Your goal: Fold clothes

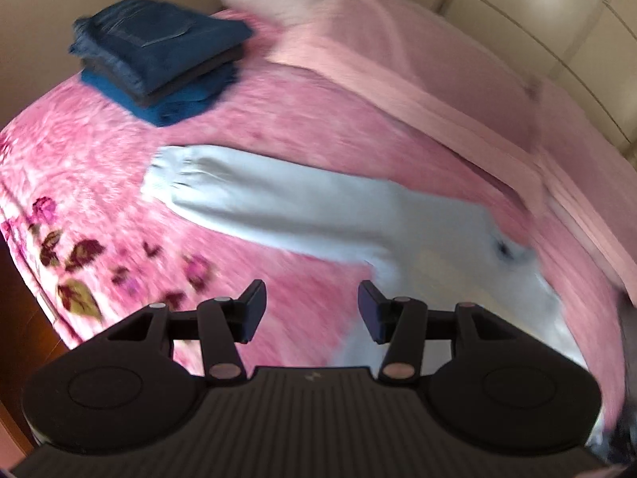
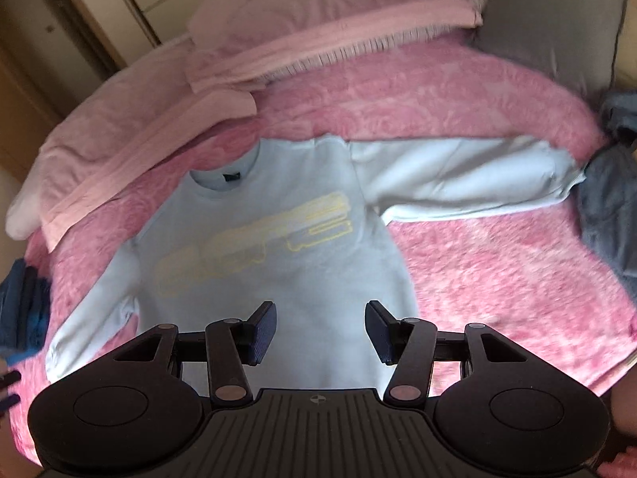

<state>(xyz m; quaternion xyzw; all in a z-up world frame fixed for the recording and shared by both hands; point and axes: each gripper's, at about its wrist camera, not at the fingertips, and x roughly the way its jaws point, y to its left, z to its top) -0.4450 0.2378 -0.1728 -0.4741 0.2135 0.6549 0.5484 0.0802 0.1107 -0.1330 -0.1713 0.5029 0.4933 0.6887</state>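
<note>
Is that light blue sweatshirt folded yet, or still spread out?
Spread out. The sweatshirt lies flat, front up on the pink blanket, one sleeve stretched sideways, nothing folded over.

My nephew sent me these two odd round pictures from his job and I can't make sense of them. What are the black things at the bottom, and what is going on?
Those are hand-held tongs, one in each of a person's hands, each with a wide-angle camera looking along its two fingers. One picture comes from the left tongs, the other from the right tongs. Both are open and hold nothing. They hover over a bed with a pink blanket. A light blue sweatshirt lies flat on it, front up, sleeves spread. A stack of folded dark blue clothes sits toward one side, a grey garment at the other. The job is folding clothes.
</note>
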